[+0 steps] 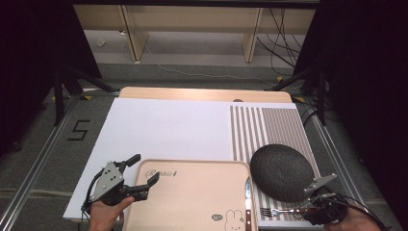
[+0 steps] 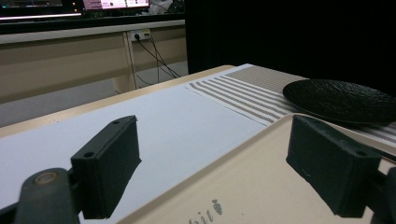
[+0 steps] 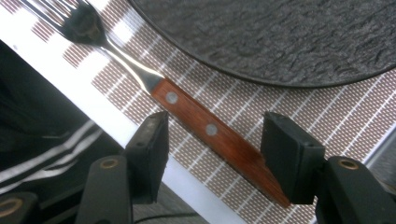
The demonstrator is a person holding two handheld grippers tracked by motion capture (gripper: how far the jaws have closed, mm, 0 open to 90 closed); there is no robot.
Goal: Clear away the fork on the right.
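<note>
Fork (image 3: 187,116) with shiny steel tines and riveted reddish wooden handle, flat on striped woven placemat (image 3: 327,121) beside rough black oval plate (image 3: 280,37), right claw (image 3: 212,149) open astride the handle, left claw (image 2: 224,158) open.

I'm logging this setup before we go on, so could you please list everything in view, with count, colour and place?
fork: one, steel with a brown wooden handle, on the striped placemat at the table's near right edge, its handle between the right gripper's jaws, pads not on it
plate: one, black, textured, on the placemat beyond the fork
placemat: one, brown and white stripes, table's right side
tray: one, beige with a rabbit print, near centre
knife: one, steel with a brown handle, at the tray's right rim
sheet: one, white, covering the table's left and middle
table: one, light wood
left gripper: one, black, jaws open over the tray's left corner
right gripper: one, black, jaws open around the fork handle
</note>
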